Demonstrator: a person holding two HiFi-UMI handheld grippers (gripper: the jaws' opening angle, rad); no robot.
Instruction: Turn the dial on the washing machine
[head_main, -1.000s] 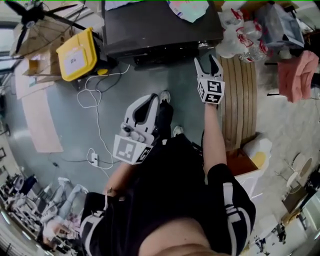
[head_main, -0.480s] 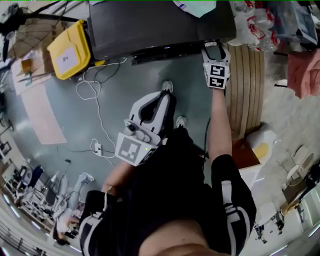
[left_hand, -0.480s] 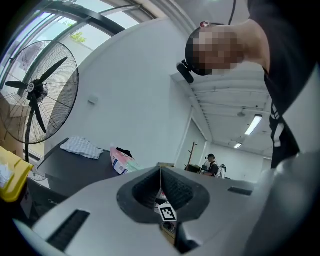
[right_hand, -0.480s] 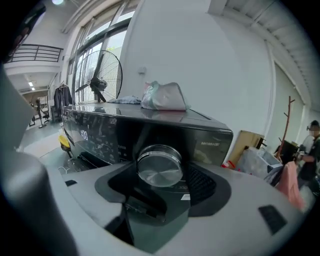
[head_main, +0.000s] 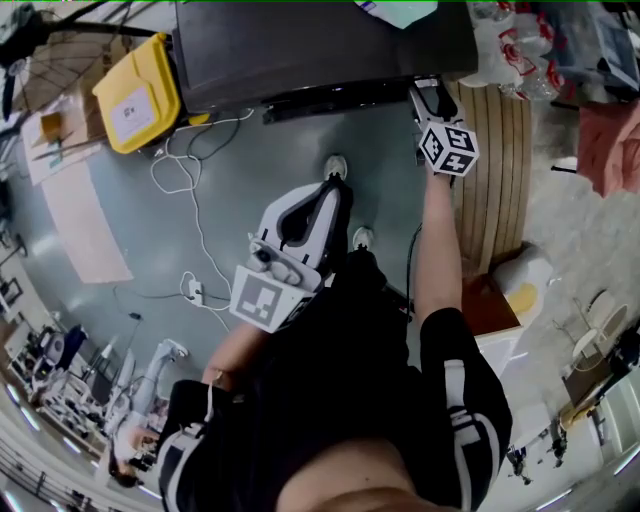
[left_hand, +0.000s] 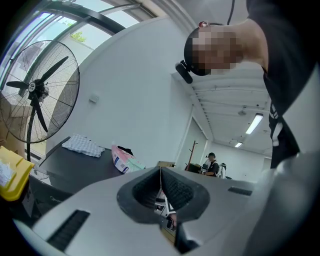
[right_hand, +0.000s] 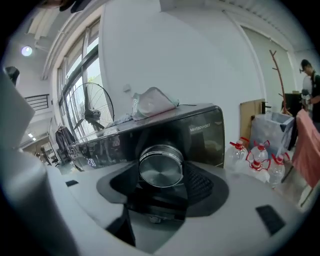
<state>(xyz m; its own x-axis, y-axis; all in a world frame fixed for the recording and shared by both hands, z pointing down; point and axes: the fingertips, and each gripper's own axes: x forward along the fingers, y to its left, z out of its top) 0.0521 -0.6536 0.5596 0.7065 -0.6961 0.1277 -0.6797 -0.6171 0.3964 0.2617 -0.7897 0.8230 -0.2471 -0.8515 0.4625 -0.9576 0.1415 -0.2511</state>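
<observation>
Two grippers show in the head view. The right gripper (head_main: 428, 96) reaches the top right of the frame, at the front edge of the dark washing machine (head_main: 300, 50). In the right gripper view the silver dial (right_hand: 160, 170) sits between its jaws at frame centre; the jaws are closing on it, pads against its sides. The left gripper (head_main: 333, 192) hangs at frame centre, well apart from the machine, its jaws pressed together on nothing. A yellow bin (head_main: 135, 95) lies at upper left, a white cable (head_main: 190, 215) just below it on the floor.
</observation>
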